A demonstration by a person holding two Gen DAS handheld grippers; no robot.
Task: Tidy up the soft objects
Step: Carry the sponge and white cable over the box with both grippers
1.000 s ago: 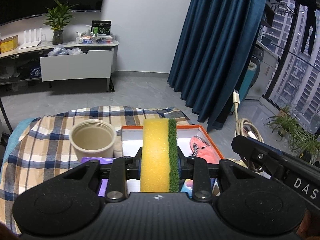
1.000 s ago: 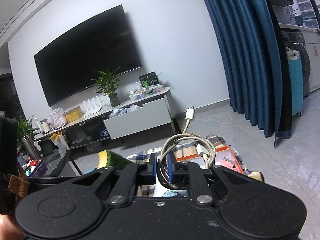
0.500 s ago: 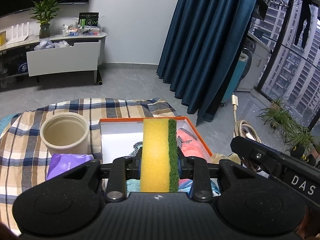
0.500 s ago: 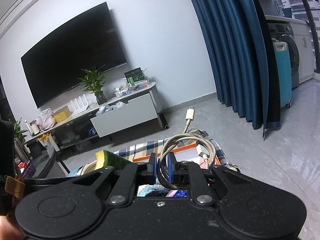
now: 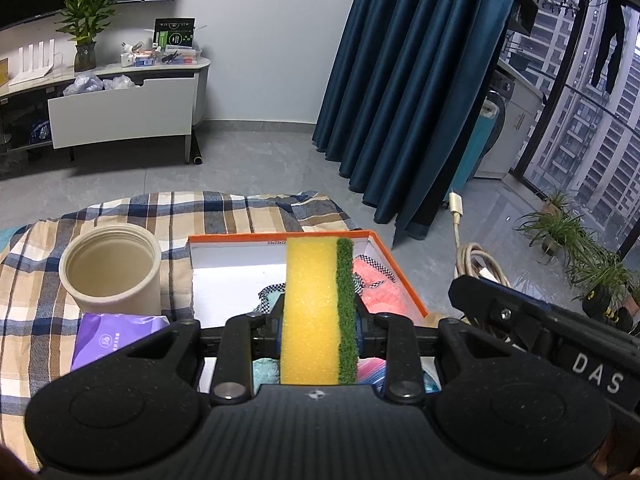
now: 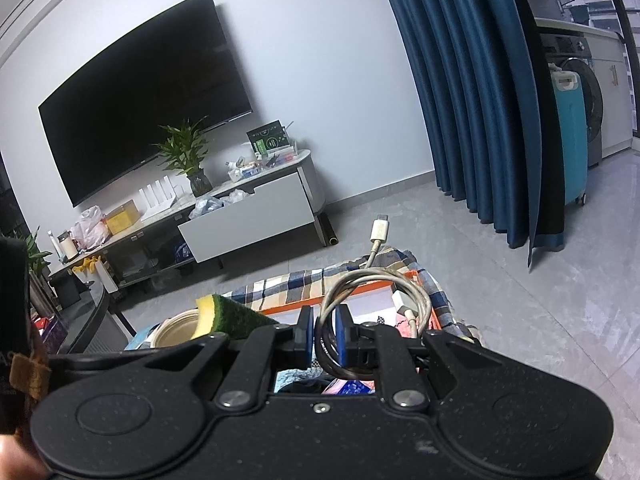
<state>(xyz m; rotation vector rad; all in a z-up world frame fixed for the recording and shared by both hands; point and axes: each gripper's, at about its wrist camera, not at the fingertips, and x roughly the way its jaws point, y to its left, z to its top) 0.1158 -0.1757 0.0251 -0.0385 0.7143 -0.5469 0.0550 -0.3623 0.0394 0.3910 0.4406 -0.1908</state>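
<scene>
Above the orange box point(image 5: 404, 276) on the plaid cloth point(image 5: 36, 280), the left gripper point(image 5: 319, 322) clamps a yellow-green sponge point(image 5: 316, 312) upright. From the right wrist, the right gripper point(image 6: 323, 340) pinches a coiled cable point(image 6: 372, 284) over that box.

My left gripper point(image 5: 318, 320) is black and clamps a sponge point(image 5: 316, 312) that is yellow with a dark green scouring side. My right gripper point(image 6: 322, 340), black with blue pads, grips a coiled off-white cable point(image 6: 376, 292). The box point(image 5: 400, 276) has an orange rim and white inside, the cloth point(image 5: 36, 312) is checked beige, navy and white, the cup point(image 5: 112, 276) is cream, and the packet point(image 5: 116, 336) is purple.
</scene>
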